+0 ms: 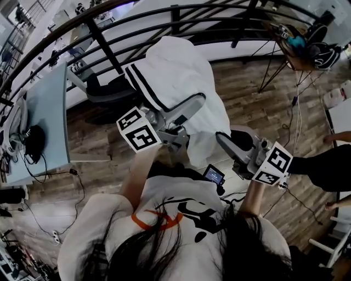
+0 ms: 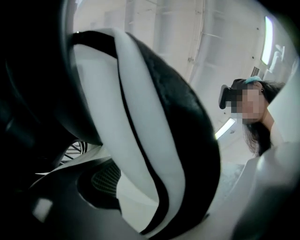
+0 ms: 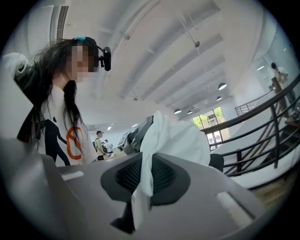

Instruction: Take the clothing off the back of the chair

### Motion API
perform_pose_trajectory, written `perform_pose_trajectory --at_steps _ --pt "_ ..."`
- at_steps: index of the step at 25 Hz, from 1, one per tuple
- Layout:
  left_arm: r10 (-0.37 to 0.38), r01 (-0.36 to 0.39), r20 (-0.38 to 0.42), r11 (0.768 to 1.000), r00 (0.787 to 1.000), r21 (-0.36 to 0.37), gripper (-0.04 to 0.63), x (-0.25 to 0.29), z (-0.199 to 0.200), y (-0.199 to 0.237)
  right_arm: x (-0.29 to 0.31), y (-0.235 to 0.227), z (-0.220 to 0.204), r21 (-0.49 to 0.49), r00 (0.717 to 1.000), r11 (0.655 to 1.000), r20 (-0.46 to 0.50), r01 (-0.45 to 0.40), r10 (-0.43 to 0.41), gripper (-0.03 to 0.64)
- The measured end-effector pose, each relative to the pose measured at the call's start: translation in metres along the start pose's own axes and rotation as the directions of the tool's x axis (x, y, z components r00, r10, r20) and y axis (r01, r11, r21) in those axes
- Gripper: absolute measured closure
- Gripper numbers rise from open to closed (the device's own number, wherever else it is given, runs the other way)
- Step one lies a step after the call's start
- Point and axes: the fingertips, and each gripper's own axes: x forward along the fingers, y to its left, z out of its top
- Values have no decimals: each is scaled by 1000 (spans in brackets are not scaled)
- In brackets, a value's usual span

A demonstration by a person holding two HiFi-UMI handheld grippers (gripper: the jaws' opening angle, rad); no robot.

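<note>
A white garment (image 1: 184, 66) with black stripes hangs over the chair's back, which it hides; only the dark seat (image 1: 107, 88) shows. My left gripper (image 1: 189, 118) stands open at the garment's striped side. In the left gripper view the black-and-white striped band (image 2: 140, 131) lies across the lower pad (image 2: 105, 180) and fills the gap, with nothing pressing on it. My right gripper (image 1: 223, 140) is at the garment's lower right edge. It is shut on a fold of the white cloth (image 3: 178, 140), which is pinched between its pads (image 3: 161, 178).
A black railing (image 1: 175, 16) curves behind the chair. At the left stands a pale table (image 1: 49, 110) with cables and gear. A tripod (image 1: 274, 66) stands at the back right, and another person's arm (image 1: 323, 164) reaches in from the right. The floor is wood.
</note>
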Motion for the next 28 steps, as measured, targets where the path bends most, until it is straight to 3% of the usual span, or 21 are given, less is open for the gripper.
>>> perform_pose_trajectory --at_steps 2,5,9,11,16,19,24,28 --pt "21 -21 -7 1000 1000 18 125 7 -5 2 -1 1 -3 6 1000 1000 2 -3 3 564" --pt "84 -75 -60 989 995 129 216 11 -13 5 -4 -1 -5 20 1000 1000 12 10 -11 563" --pt "146 -87 -176 948 973 307 314 19 -32 3 -12 -10 -11 42 998 998 23 49 -50 563" --pt "149 -69 -203 932 968 355 358 25 -39 0 -17 -14 -12 58 997 996 39 64 -66 563" --pt "111 -16 -238 930 965 368 437 41 -46 -16 -27 -13 -6 65 993 995 80 78 -83 563" --pt "98 30 -281 907 955 420 448 52 -59 -23 -37 -12 -4 46 990 993 87 111 -115 563" --pt "45 133 -374 890 926 437 451 70 -85 -35 -50 -15 -3 7 974 978 91 206 -206 563" --pt "-8 236 -463 868 886 437 451 82 -110 -47 -57 -15 -2 -14 961 965 95 261 -259 563"
